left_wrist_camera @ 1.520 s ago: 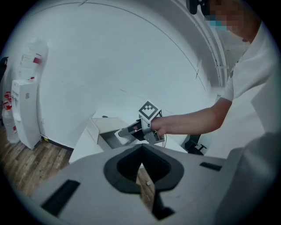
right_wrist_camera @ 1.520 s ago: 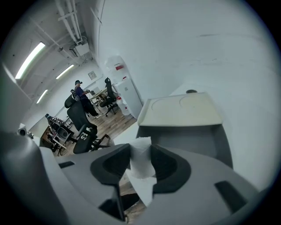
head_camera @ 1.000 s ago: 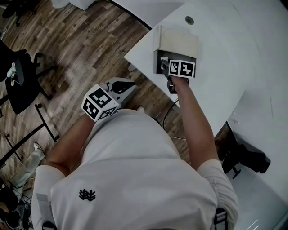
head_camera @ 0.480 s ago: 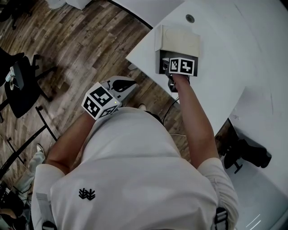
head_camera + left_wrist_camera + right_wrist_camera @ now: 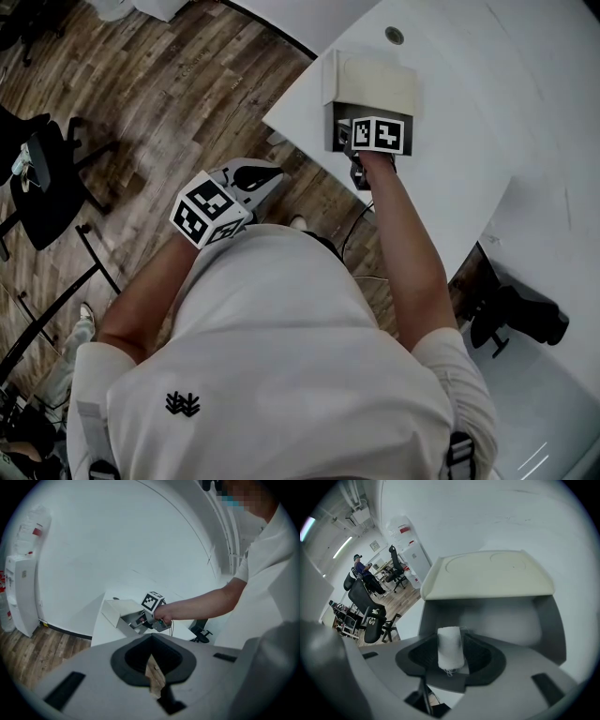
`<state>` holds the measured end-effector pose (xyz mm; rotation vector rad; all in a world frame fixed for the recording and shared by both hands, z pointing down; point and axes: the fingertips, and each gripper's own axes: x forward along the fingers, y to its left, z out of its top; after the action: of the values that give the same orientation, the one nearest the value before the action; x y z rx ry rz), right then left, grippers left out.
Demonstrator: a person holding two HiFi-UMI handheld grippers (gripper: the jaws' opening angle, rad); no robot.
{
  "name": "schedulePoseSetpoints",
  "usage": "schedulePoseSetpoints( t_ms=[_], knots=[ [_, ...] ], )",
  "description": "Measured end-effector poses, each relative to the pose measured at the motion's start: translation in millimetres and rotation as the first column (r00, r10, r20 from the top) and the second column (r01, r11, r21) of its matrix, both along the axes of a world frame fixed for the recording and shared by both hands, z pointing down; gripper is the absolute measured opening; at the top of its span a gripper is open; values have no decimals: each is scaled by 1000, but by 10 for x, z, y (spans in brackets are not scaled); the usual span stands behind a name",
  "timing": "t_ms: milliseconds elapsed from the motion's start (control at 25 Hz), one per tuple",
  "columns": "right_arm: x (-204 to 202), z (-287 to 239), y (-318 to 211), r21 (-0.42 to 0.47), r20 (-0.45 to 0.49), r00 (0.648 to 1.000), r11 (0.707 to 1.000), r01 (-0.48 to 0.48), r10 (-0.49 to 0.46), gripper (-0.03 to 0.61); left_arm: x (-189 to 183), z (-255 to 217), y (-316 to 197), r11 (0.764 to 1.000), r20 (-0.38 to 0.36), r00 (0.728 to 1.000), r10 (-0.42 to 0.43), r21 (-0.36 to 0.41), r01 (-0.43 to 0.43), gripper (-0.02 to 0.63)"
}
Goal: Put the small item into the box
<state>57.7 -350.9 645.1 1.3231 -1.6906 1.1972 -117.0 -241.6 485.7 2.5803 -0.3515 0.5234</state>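
The right gripper (image 5: pixel 451 658) clamps a small white fabric roll (image 5: pixel 450 644) at the open grey box (image 5: pixel 546 620), whose inside the marker cube (image 5: pixel 380 134) hides from overhead; the left gripper (image 5: pixel 154 672) is closed, empty.

In the head view the right gripper (image 5: pixel 345 134) sits a touch higher in the upper middle of the frame than a second ago, so its marker cube (image 5: pixel 380 134) and the small item (image 5: pixel 450 648) it grips edge deeper into the box (image 5: pixel 370 82) mouth. The view itself drifts too — the black chair (image 5: pixel 42 183) at the left edge slides lower.
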Motion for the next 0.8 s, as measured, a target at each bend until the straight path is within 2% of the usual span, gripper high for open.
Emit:
schedulePoseSetpoints(
  t_ms=[480, 800],
  knots=[
    [20, -365, 119, 101, 60, 998, 995, -26, 20, 181, 223, -48, 177, 999, 4, 999, 42, 15, -42, 6],
    [136, -691, 374, 193, 113, 994, 981, -26, 4, 155, 468, -136, 270, 998, 3, 999, 41, 45, -41, 6]
  ],
)
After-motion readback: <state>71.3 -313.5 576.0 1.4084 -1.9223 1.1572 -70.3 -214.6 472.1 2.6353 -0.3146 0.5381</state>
